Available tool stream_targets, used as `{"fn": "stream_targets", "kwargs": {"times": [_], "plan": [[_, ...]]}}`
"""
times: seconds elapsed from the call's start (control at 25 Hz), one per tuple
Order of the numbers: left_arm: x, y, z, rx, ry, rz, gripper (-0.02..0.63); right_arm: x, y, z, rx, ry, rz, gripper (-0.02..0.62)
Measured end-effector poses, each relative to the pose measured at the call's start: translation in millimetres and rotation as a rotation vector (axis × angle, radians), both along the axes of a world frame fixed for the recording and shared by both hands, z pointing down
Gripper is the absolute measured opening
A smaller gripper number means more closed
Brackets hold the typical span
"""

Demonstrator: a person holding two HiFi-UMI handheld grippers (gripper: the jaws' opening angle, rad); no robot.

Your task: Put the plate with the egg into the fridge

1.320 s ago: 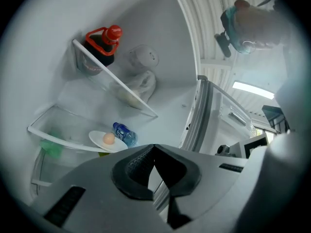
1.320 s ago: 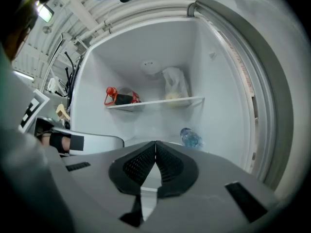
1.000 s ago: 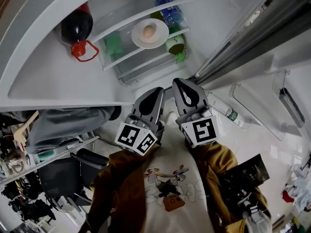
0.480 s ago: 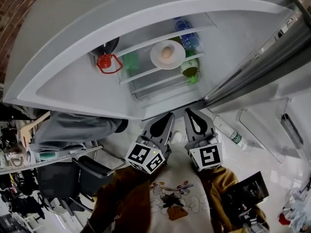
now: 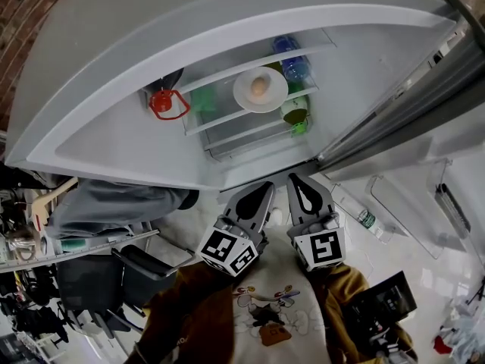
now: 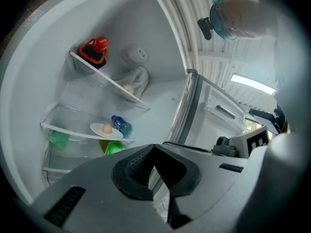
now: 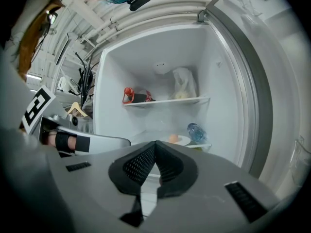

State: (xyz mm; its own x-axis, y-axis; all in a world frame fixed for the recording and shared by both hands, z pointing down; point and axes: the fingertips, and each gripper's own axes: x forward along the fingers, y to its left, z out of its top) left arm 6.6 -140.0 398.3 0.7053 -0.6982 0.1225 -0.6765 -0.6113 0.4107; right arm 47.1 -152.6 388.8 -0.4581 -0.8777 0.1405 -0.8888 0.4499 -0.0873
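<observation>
Your left gripper (image 5: 260,193) and right gripper (image 5: 300,190) hang side by side just outside the open fridge (image 5: 364,59) — each with its jaws pressed together and nothing between them. The plate (image 5: 244,95) with the egg (image 5: 259,86) sits on a shelf (image 5: 220,117) inside, just beside a blue bottle (image 5: 292,61) — well apart from both grippers.

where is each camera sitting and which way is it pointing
Head view: on the person's head, facing steeply down into the open fridge; shows sleeves, left gripper, right gripper.
Left gripper view: on that gripper, along its shut jaws into the fridge; right gripper at right.
Right gripper view: likewise, facing the shelves; left gripper at left.
All three share the plate with the egg.
</observation>
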Motion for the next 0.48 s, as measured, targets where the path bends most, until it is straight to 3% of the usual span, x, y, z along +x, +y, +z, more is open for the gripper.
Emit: {"fn": "stream_targets", "kwargs": {"times": [0.48], "plan": [[-0.2, 0.6, 3.0, -0.026, 0.029, -0.009, 0.008, 6.0, 3.5, 8.8, -0.018, 0.027, -0.003, 0.005]]}}
